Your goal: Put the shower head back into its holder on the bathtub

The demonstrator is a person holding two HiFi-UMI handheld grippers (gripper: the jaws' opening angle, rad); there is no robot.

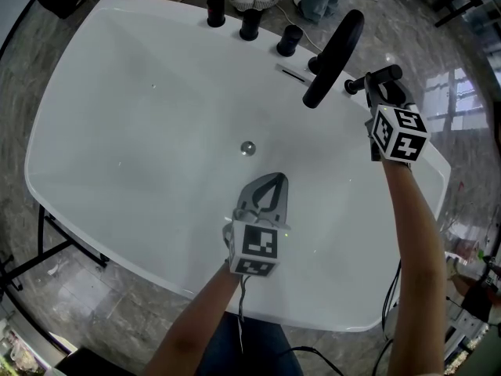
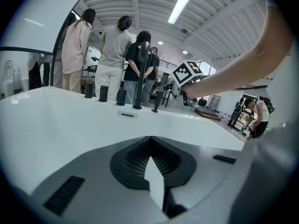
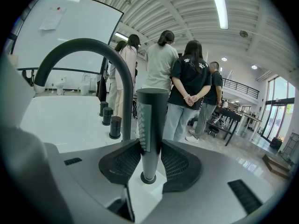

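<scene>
Clamped from both sides, the jaws of the right gripper (image 3: 149, 148) squeeze the shower head (image 3: 152, 111), a thin dark stick that stands straight up. Its bottom end sits in the round holder (image 3: 148, 178) on the white rim of the bathtub (image 1: 156, 124). I think the grip is low on the stick so that it can be aimed at the hole and pushed in without tipping. It looks like it is in the holder already, or very nearly, so the job seems almost done. The next thing would be to let go gently, so the stick is not pulled out again.

Just behind the shower head bends the big curved tap (image 3: 84, 48). Beside it, three black knobs (image 1: 249, 23) stand in a row on the rim. That gripper has to work close to the tap without bumping it.

The left gripper (image 2: 150, 140) has its jaws pressed together with nothing between them. It hangs over the middle of the bathtub, near the drain (image 1: 247, 148) and well apart from the holder, likely to be out of the way. Some people (image 3: 161, 64) stand behind the bathtub.
</scene>
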